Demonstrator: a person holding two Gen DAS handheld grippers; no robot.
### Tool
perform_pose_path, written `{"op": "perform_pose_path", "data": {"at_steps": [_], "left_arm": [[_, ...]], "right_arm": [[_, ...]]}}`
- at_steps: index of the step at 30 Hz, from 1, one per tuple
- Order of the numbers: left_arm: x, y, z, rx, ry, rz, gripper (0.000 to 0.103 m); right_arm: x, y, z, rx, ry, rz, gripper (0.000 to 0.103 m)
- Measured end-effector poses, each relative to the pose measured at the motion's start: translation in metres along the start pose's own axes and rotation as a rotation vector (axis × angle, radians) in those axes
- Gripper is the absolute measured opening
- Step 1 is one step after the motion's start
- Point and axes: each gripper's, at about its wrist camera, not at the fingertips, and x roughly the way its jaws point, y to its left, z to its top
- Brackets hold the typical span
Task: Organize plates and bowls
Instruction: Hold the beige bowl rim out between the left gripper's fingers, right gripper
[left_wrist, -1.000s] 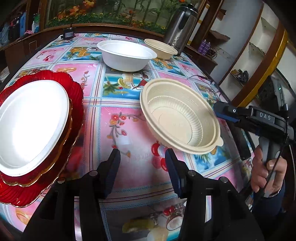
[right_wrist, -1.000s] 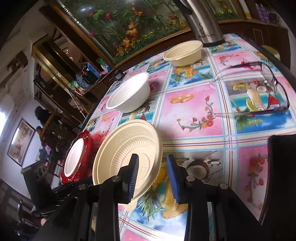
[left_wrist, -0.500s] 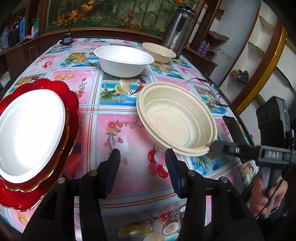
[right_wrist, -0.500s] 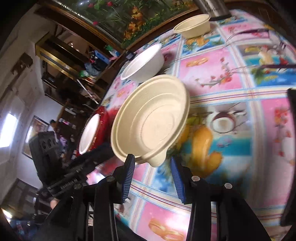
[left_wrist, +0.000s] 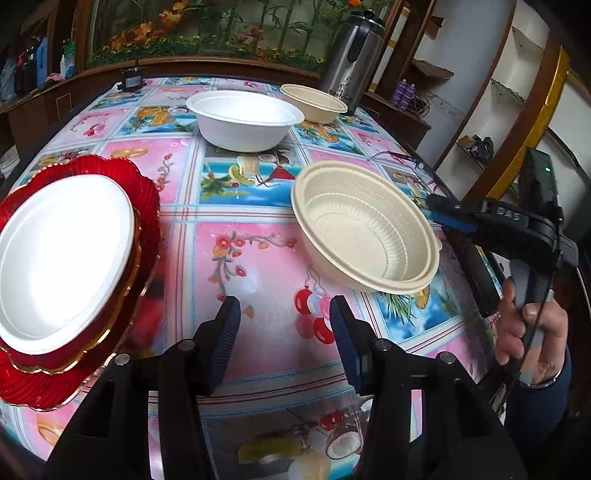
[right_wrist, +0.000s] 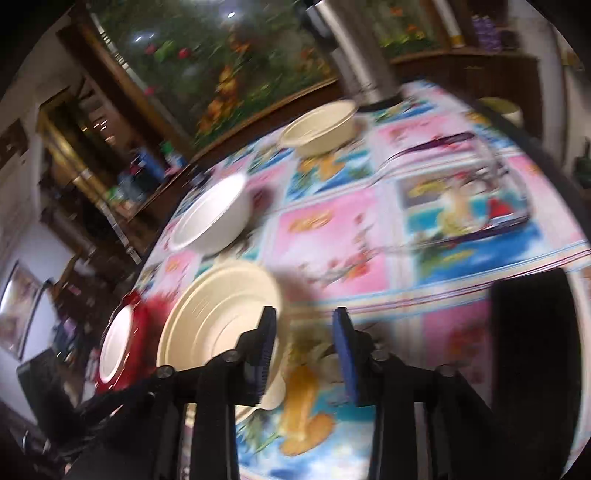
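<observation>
A ribbed beige bowl (left_wrist: 365, 236) (right_wrist: 218, 325) sits right of centre on the flowered tablecloth and looks tilted. My right gripper (left_wrist: 448, 218) (right_wrist: 304, 332) is at its right rim. Its jaws are closing, and the bowl's edge lies by the left finger (right_wrist: 264, 347) with mostly tablecloth showing in the gap. My left gripper (left_wrist: 284, 332) stands open over bare cloth, short of the bowl. A white plate (left_wrist: 62, 258) (right_wrist: 116, 343) tops the red plates (left_wrist: 147, 206) at the left. Farther back stand a white bowl (left_wrist: 243, 118) (right_wrist: 214, 214) and a small beige bowl (left_wrist: 314, 107) (right_wrist: 321, 129).
A steel kettle (left_wrist: 354, 62) (right_wrist: 354, 62) stands at the far edge behind the small bowl. Purple-framed glasses (right_wrist: 480, 192) and a black phone (left_wrist: 480, 280) (right_wrist: 532, 332) lie on the right. A hand (left_wrist: 524, 332) holds the right gripper beyond the table's right edge.
The right gripper dipped at the beige bowl's rim, then rose and swung back, so the bowl sits left of its fingers again. The left gripper has kept still.
</observation>
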Motion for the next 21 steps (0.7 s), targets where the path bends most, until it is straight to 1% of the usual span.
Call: {"op": "perform_pose_path", "data": {"at_steps": [1, 2, 5, 7, 10, 13, 16, 18, 20, 21], "left_arm": [[-0.001, 0.001, 0.001, -0.001, -0.004, 0.003, 0.049], [-0.001, 0.002, 0.002, -0.004, -0.005, 0.002, 0.049], [0.001, 0.004, 0.004, -0.015, -0.003, -0.006, 0.049], [0.003, 0.003, 0.005, -0.014, 0.002, -0.005, 0.049], [0.002, 0.000, 0.005, -0.004, 0.000, -0.002, 0.049], [0.002, -0.001, 0.005, 0.000, -0.002, 0.003, 0.049], [0.002, -0.001, 0.003, -0.001, 0.000, 0.000, 0.049], [0.003, -0.002, 0.002, 0.005, 0.001, 0.001, 0.049], [0.002, -0.002, 0.000, 0.009, 0.001, -0.002, 0.049], [0.001, -0.002, 0.000, 0.010, 0.000, -0.001, 0.049]], "right_arm": [[-0.005, -0.002, 0.000, 0.010, -0.013, 0.011, 0.038], [-0.008, -0.003, -0.001, 0.021, -0.019, 0.026, 0.041], [-0.018, -0.006, -0.010, 0.070, -0.022, 0.083, 0.048], [-0.023, -0.007, -0.014, 0.086, -0.010, 0.124, 0.049], [-0.023, -0.008, -0.021, 0.116, 0.012, 0.162, 0.056], [-0.012, -0.005, -0.030, 0.156, 0.074, 0.222, 0.056], [0.003, -0.001, -0.037, 0.171, 0.126, 0.218, 0.056], [0.012, -0.001, -0.036, 0.176, 0.133, 0.209, 0.056], [0.019, -0.001, -0.033, 0.170, 0.129, 0.172, 0.056], [0.021, -0.002, -0.030, 0.171, 0.122, 0.167, 0.051]]}}
